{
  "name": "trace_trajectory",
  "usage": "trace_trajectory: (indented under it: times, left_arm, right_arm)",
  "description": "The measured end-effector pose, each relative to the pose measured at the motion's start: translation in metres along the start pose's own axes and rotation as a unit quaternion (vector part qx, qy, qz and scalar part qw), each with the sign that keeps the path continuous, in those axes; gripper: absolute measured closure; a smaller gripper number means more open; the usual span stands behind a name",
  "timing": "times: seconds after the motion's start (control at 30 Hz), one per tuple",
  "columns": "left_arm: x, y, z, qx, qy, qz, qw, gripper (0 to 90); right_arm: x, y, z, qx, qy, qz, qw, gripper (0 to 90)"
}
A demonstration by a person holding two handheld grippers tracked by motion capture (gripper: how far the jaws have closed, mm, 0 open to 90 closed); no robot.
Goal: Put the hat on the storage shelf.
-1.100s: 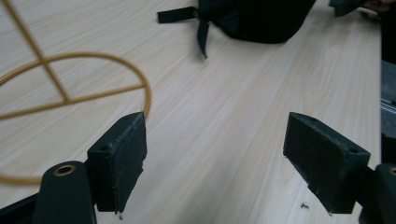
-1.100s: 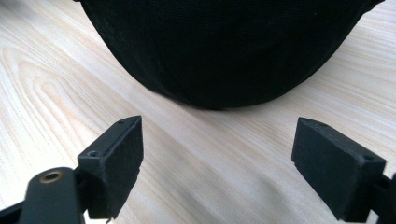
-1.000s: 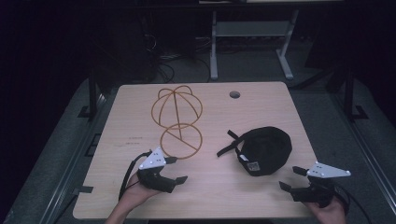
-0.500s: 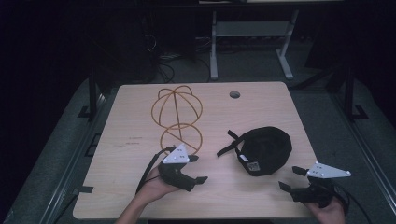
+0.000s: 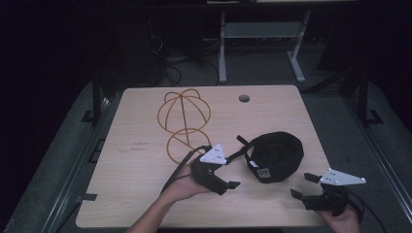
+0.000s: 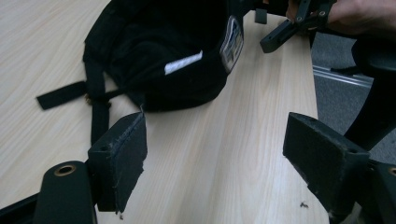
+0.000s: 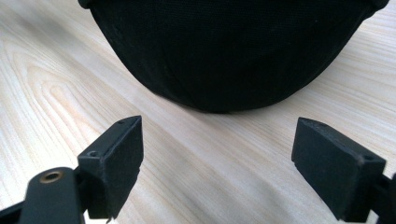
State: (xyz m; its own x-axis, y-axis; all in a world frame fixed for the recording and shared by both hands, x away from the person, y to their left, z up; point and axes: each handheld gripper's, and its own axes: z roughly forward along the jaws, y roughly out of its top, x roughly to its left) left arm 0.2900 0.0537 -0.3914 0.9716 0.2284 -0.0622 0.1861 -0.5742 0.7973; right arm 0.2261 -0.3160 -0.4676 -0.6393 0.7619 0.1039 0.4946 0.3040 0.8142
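My left tongs sit low over the front middle of the light wood tabletop, jaws spread wide with nothing between them, pointing toward the black cap. Through the left gripper view the cap lies upside down just beyond my jaws, its hollow facing me, a white label and a small tag inside the rim, and its black strap trailing flat on the wood to one side. My right tongs hover near the front right corner of the tabletop, also spread and empty, aimed at the cap from the other side; in the right gripper view the rounded black fabric rests on the wood a little ahead of the jaws, not touching them. Behind my left hand, toward the middle of the tabletop, stands an orange wire hat stand, apart from the cap.
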Motion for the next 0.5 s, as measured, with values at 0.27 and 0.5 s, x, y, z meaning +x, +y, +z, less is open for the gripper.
trace_trajectory:
  times: [0.27, 0.5]
  left_arm:
    - [0.0, 0.025, 0.018, 0.007, -0.016, 0.014, 0.9998, 21.6]
    - [0.001, 0.039, 0.031, 0.015, -0.023, 0.029, 0.9992, 23.0]
  right_arm:
    - [-0.001, -0.001, -0.001, -0.001, -0.001, 0.003, 1.0, 16.4]
    - [-0.002, -0.001, -0.002, -0.004, -0.001, 0.002, 1.0, 16.4]
